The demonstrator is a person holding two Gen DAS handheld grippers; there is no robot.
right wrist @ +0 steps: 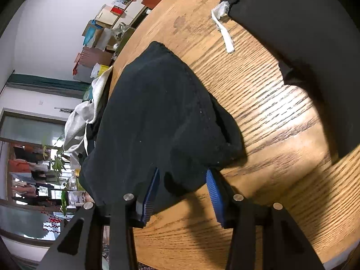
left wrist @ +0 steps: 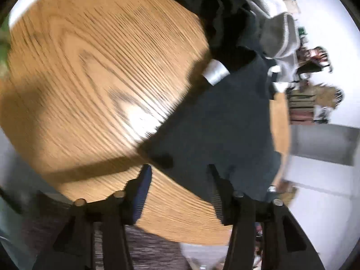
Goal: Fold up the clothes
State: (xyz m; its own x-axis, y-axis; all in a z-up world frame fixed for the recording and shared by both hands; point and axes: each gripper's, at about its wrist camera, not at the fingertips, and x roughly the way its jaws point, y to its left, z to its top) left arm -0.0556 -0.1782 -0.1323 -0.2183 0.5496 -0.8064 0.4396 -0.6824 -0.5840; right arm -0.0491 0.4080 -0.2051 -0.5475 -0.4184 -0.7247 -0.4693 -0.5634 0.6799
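Observation:
A dark garment lies flat on the round wooden table, with a white drawstring end at its upper edge. My left gripper is open at the garment's near corner, its right finger over the cloth. In the right wrist view, a bunched black garment lies on the table. My right gripper is open with the garment's near edge between its blue pads. The dark garment with a white drawstring lies at the upper right.
More crumpled black and grey-white clothes are heaped at the table's far side; they also show in the right wrist view. Cluttered shelves and boxes stand beyond the table. The table edge runs close below both grippers.

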